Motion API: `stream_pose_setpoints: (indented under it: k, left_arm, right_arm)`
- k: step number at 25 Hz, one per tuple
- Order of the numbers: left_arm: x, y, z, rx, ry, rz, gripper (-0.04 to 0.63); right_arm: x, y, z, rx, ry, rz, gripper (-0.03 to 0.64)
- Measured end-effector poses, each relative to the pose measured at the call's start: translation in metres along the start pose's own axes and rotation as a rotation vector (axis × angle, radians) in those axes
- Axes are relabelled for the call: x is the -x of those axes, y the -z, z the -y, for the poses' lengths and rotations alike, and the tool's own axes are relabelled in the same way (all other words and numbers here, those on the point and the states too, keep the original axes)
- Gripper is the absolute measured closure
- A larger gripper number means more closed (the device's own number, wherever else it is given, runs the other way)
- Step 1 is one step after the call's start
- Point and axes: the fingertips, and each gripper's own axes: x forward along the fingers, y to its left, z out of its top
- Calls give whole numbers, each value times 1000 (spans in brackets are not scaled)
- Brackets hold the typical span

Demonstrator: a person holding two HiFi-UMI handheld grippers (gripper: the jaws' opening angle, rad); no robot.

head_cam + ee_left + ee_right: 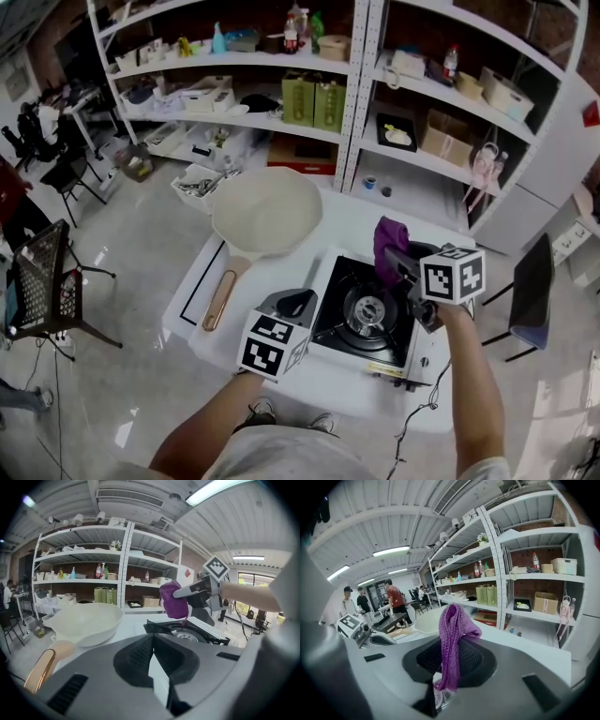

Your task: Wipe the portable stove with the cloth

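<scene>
One white portable stove with a black top and a single round burner (pixel 367 311) sits on the white table (pixel 349 217), close beside one big cream bowl-shaped pan with a tan handle (pixel 267 214). One purple knitted cloth (pixel 452 620) is pinched between the jaws of the right gripper (pixel 449 645), bunched above them and trailing below, held over the stove's far side; whether it touches, cannot tell. The left gripper (pixel 152 641) hovers at the stove's near left corner, jaws pressed together at the tips with nothing between them.
</scene>
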Motion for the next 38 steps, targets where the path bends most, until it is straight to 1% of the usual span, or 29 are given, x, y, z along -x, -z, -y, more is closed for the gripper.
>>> stream_pose_setpoints:
  k: [6, 12, 15, 22, 29, 38]
  left_arm:
    - [15, 3, -13, 14, -15, 7, 590]
    - [34, 7, -28, 17, -31, 10, 590]
    - [40, 9, -33, 15, -35, 9, 589]
    - [50, 18, -44, 11, -24, 4, 590]
    - [52, 20, -43, -9, 25, 1, 590]
    - [54, 24, -43, -29, 95, -2, 590]
  right_arm:
    - [-16, -31, -35, 16, -61, 49, 552]
    - [-50, -38, -70, 28, -105, 54, 552]
    - [-67, -30, -78, 27, -109, 36, 552]
    - [-85, 5, -74, 8, -54, -36, 552]
    - [-77, 21, -83, -70, -39, -32, 552]
    - [-66, 42, -103, -133, -18, -28, 552]
